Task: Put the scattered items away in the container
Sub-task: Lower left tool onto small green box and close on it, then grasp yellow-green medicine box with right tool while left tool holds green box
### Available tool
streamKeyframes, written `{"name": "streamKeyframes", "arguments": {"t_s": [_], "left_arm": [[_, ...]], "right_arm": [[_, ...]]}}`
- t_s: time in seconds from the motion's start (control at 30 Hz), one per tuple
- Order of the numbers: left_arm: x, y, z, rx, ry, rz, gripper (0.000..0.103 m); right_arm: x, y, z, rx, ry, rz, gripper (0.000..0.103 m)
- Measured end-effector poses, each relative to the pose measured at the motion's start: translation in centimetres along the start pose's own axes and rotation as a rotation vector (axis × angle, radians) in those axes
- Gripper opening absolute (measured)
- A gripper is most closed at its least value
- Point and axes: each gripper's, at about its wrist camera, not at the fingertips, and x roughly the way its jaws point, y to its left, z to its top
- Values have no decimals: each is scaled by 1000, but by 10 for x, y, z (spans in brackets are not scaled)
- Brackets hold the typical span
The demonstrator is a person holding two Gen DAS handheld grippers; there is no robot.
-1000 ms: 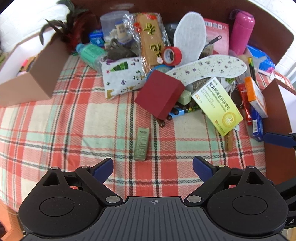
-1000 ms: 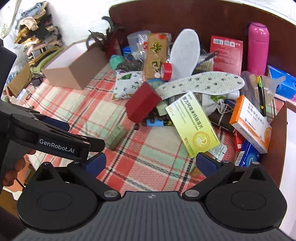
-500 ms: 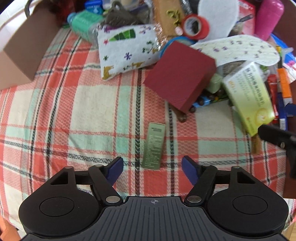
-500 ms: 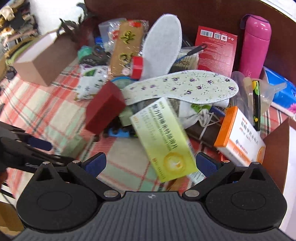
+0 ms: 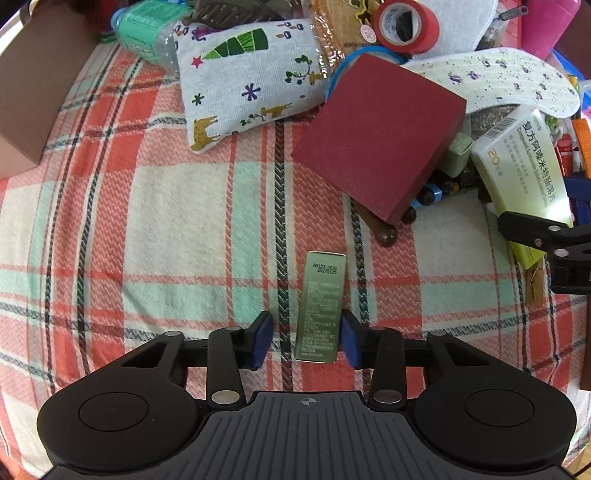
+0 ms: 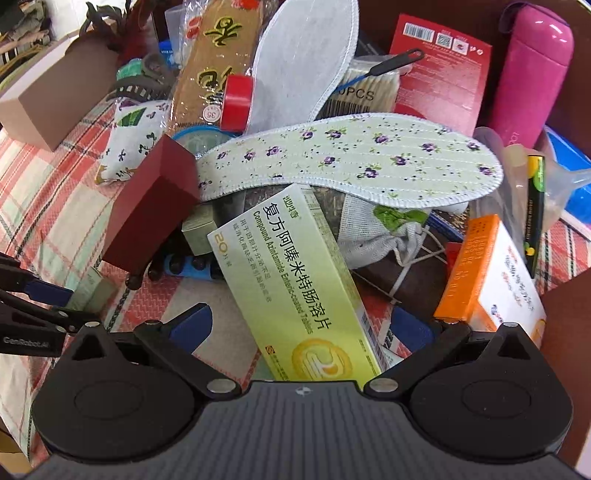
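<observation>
A small olive-green box (image 5: 320, 305) lies on the plaid cloth (image 5: 177, 206). My left gripper (image 5: 305, 341) is open and straddles the box's near end; the right pad touches it, the left pad stands a little apart. My right gripper (image 6: 301, 328) is open around the near end of a yellow-green medicine box (image 6: 295, 284), which leans on the pile. The fingers do not touch that box. The left gripper also shows at the left edge of the right wrist view (image 6: 40, 299). The brown cardboard box (image 5: 33, 85) stands at the far left.
A dark red box (image 5: 380, 136), a printed pillow (image 5: 243, 81), red tape (image 5: 406, 26), a floral insole (image 6: 351, 158), an orange medicine box (image 6: 487, 280), a pink bottle (image 6: 528, 70) and other items form a pile. A brown box wall (image 6: 569, 354) rises at right.
My left gripper has come down and forward over the olive-green box and narrowed around it. My right gripper has moved forward over the yellow-green medicine box.
</observation>
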Motion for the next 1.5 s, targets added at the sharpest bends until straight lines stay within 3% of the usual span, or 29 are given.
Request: {"name": "streamKeyframes", "arguments": {"t_s": [0.07,0.13,0.43,0.63,0.73,0.9,1.0,1.03,1.07,1.17,1.5], "left_arm": [[-1,3,-1,3,1,10,24],[-2,6,-2,0,-1,11,19],[-6,10,-8,-21,-3,-4,18],[-10,15,-21,-40,-2,-9,18],[-11,17,-26,-48,-6,-11,18],[-10,15,-33,-50,-19,-13,19],[-10,15,-36,-44,-24,-19,23],[-11,16,-37,-42,-27,-26,36],[-11,16,-38,-43,-30,-33,40],[-11,18,-40,-47,-34,-54,43],[0,32,-33,-50,-37,-87,57]], "right_arm": [[1,2,1,-2,1,13,102],[-3,6,1,-6,-10,33,102],[-28,27,-3,-51,-38,124,100],[-29,43,-12,-61,-6,175,96],[-25,50,-20,-92,21,162,93],[-16,59,-27,-172,39,57,75],[-12,61,-28,-204,51,42,74],[-13,62,-29,-206,55,56,74],[-14,62,-30,-211,56,76,79],[-14,66,-34,-243,60,121,88],[19,61,-31,-256,163,144,88]]}}
